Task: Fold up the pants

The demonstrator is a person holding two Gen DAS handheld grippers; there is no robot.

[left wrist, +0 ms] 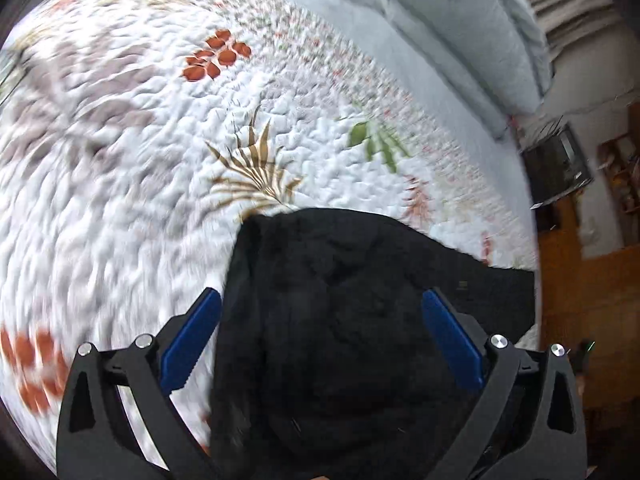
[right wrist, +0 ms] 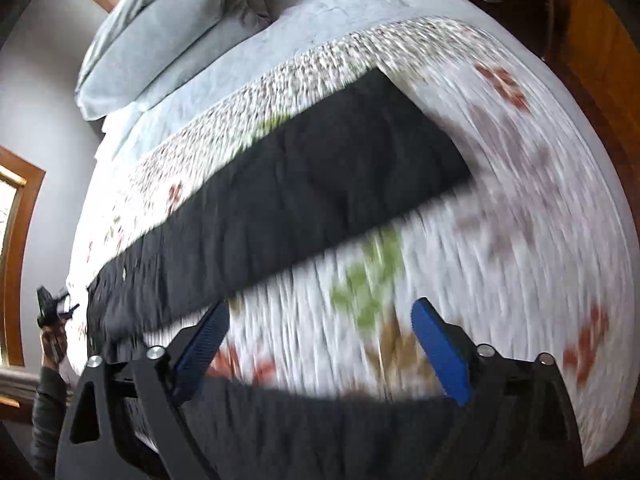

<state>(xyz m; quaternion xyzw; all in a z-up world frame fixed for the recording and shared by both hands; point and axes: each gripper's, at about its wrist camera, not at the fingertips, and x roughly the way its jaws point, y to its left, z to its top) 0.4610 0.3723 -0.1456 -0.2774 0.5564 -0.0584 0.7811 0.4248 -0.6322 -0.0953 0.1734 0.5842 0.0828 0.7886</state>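
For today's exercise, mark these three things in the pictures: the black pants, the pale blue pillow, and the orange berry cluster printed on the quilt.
black pants [right wrist: 288,184], right wrist view, middle of the long dark strip.
pale blue pillow [right wrist: 160,28], right wrist view, its broad upper face.
orange berry cluster [left wrist: 218,56], left wrist view, centre of the print.

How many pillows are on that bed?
2, stacked at the head of the bed: the top pillow lies on a lower pillow. More may be hidden beyond the view.
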